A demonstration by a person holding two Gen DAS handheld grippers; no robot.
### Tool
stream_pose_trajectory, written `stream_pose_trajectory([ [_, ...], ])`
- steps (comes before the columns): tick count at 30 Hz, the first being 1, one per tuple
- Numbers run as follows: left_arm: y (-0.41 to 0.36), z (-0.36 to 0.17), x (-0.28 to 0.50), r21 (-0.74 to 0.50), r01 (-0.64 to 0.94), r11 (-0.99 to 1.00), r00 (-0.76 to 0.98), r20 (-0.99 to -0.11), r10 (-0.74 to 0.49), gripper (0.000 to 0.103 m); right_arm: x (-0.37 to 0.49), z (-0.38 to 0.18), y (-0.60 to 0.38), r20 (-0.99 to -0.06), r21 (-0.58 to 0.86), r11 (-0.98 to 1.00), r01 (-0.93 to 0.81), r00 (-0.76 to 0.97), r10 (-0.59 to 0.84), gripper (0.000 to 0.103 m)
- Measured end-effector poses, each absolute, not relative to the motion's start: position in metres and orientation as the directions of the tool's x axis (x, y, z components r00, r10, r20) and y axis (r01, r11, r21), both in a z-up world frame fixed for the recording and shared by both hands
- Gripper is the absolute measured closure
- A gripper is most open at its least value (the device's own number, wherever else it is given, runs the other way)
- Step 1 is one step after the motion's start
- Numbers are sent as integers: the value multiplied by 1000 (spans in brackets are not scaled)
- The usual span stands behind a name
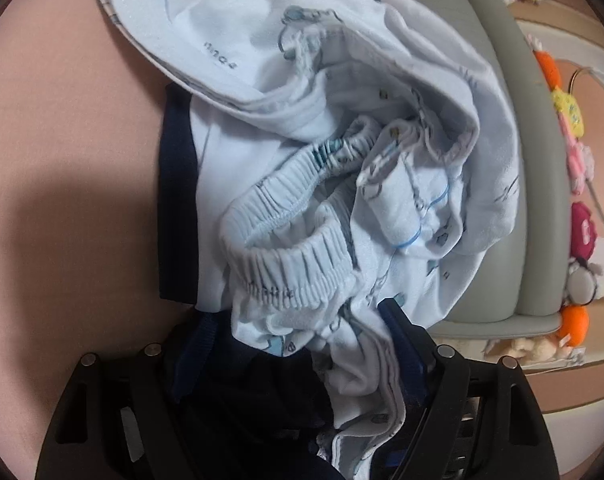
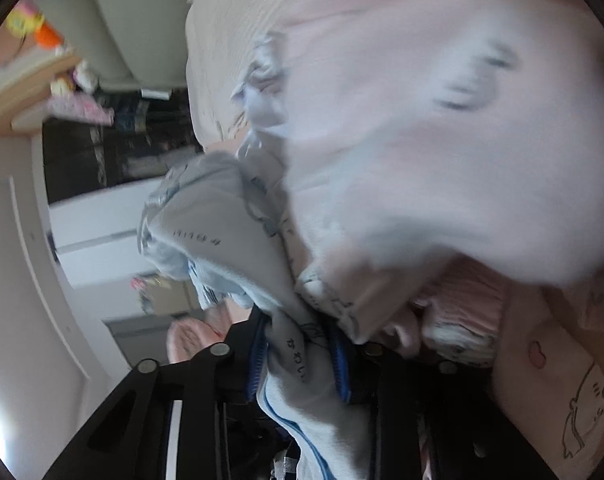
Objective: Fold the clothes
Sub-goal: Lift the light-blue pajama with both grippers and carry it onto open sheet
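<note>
A crumpled light blue printed garment [image 1: 342,128] with an elastic waistband [image 1: 285,264] lies bunched in the left wrist view over a white and navy piece [image 1: 177,200]. My left gripper [image 1: 302,344] is shut on the light blue fabric, which runs down between its fingers. In the right wrist view my right gripper [image 2: 297,344] is shut on a fold of the same light blue printed cloth [image 2: 221,232]. A large blurred pale cloth [image 2: 442,140] hangs in front to the right.
A pink bed sheet [image 1: 61,140] is under the clothes. A grey padded headboard [image 1: 502,160] and a row of plush toys [image 1: 574,160] stand to the right. Folded pink clothes [image 2: 470,320] lie beside my right gripper. A dark shelf [image 2: 113,152] and white furniture are at the left.
</note>
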State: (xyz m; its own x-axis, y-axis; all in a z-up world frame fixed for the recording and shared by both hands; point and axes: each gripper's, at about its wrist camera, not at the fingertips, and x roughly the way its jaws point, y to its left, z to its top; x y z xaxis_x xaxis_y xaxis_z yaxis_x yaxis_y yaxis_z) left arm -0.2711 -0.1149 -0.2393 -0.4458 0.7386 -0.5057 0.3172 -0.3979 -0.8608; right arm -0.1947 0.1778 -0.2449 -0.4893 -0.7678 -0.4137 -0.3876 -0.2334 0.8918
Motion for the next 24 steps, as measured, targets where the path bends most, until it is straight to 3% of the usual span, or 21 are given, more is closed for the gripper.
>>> stream_pose_trajectory([
  [4, -134, -241, -265, -882, 358, -306, -529, -462, 712, 25, -187, -252, 182, -375, 902, -171, -396, -523, -765, 85],
  [14, -157, -226, -270, -869, 354, -346, -554, -493, 671, 75, -186, -245, 179, -338, 914, -147, -379, -509, -792, 84],
  [21, -181, -203, -276, -876, 301, -377, -570, -482, 665, 88, -196, -221, 159, -359, 917, -209, -339, -480, -800, 82],
  [24, -193, -193, -278, -881, 277, -383, -577, -471, 667, 92, -194, -209, 148, -377, 921, -273, -278, -460, -804, 88],
])
